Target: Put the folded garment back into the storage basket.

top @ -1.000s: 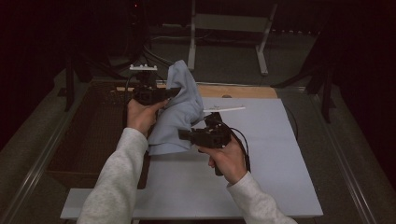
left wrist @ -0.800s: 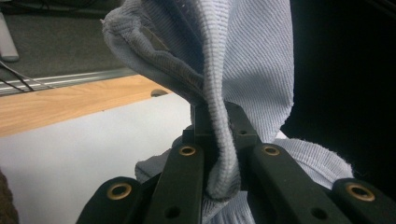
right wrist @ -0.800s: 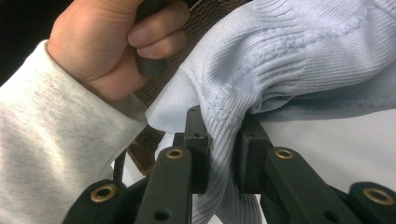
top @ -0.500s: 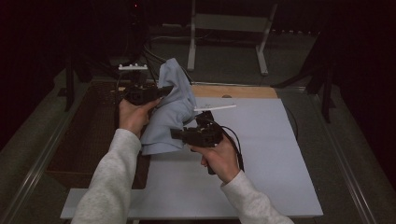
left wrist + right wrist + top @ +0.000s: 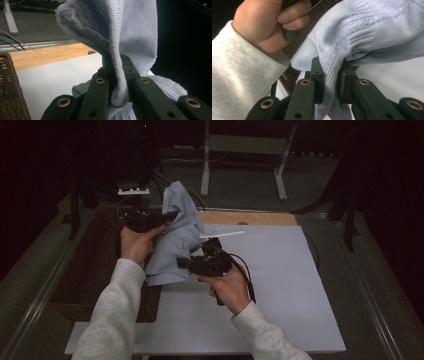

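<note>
You work at a table topped with a pale grey board [image 5: 280, 285] that lies flat and reaches the near edge. Along its far edge runs a strip of bare light wood [image 5: 250, 218]. To your left, just beside the board, sits a dark brown woven basket [image 5: 95, 265]; its weave shows close up in the left gripper view [image 5: 10, 92]. Beyond the table the floor [image 5: 240, 190] is dull grey. A light metal stand [image 5: 245, 150] rests there on two legs, with dark cables [image 5: 165, 170] trailing near it. Metal rails [image 5: 372, 295] flank the table on both sides. The room behind is dark; the walls cannot be made out.
</note>
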Demonstrator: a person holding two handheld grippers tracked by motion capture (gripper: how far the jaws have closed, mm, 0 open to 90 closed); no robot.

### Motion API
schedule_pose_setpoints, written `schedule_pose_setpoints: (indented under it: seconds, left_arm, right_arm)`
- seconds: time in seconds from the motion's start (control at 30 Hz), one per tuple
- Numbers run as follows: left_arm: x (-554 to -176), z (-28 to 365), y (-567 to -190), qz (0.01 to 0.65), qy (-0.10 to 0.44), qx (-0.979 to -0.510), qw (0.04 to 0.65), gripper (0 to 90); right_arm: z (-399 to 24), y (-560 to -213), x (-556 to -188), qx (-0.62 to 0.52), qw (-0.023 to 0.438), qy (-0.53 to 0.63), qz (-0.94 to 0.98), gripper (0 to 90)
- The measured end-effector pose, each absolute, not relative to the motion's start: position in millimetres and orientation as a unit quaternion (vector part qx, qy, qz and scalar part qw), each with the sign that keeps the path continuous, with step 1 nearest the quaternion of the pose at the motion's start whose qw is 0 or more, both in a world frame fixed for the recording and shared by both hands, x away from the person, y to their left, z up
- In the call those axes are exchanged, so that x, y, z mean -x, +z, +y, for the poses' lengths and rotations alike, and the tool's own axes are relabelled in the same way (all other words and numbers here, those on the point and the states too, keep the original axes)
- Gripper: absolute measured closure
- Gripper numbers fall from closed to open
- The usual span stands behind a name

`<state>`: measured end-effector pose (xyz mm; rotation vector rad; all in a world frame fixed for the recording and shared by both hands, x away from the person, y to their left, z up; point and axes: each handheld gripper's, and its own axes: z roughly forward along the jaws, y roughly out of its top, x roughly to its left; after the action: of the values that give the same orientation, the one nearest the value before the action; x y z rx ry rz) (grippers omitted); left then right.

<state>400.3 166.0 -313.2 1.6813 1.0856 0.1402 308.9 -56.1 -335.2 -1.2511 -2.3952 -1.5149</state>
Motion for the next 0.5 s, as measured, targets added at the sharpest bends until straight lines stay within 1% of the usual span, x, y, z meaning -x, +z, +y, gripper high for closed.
schedule_pose_setpoints:
  seconds: [0.5]
  left_arm:
    - [-399.4,179.2,-312.2,0.463,0.067,-0.702,0.537,86.7]
  right_arm:
    - [-42.9,-335.8,-313.1,0.401,0.021,-0.488,-0.775,78.5]
